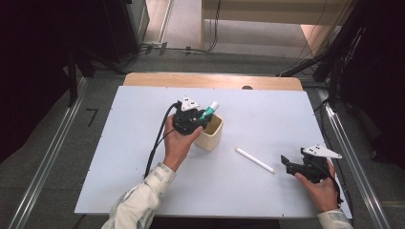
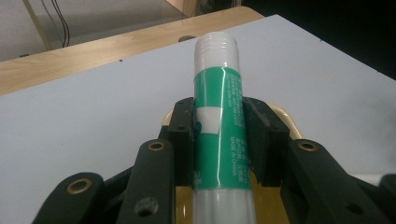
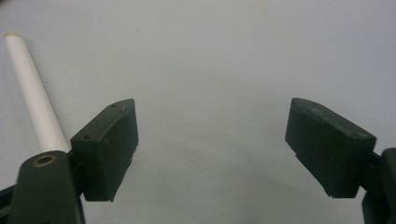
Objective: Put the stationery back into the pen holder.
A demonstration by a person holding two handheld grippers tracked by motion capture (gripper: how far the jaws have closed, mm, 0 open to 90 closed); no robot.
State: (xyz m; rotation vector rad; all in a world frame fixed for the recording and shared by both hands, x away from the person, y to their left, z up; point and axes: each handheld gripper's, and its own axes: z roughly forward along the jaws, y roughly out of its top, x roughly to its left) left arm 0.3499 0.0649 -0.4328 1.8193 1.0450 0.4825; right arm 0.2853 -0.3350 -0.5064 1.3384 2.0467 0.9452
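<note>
Left gripper (image 1: 203, 117) clamps green glue stick (image 2: 219, 121) over the beige cup (image 1: 210, 136), not yet dropped in; right gripper (image 3: 210, 149) wide open, empty, white stick (image 1: 254, 160) left on the table

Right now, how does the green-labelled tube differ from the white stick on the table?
The green-labelled tube is gripped between the jaws of the left tool and held tilted over the beige cup; the white stick lies flat and free on the white table, beside the open right tool. The tube is thick, with a green printed label; the stick is thin and plain white. Both are long, round and straight.
</note>
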